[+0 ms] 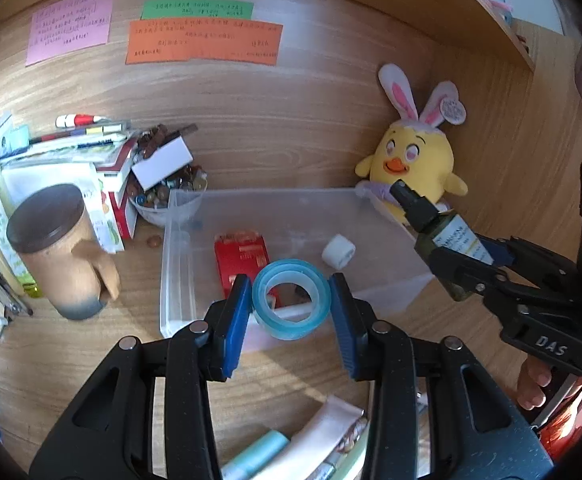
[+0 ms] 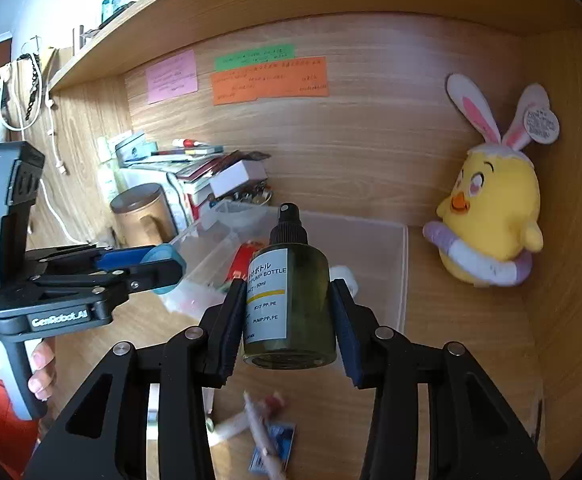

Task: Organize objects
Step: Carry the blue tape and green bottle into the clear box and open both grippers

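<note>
My left gripper is clamped on the blue tape roll, pads pressing its flat sides; my right gripper grips the green pump bottle by its body, nozzle pointing away from me; both loads hang clear of the desk. The clear bin sits just ahead of both, its near edge under the tape roll, with a red pack and a white cap already inside. To do this well I'd carry each item over the rim before lowering; I'd release the tape near the bin's left wall and the bottle toward the right corner, beside the plush chick, so neither gripper crowds the other.
</note>
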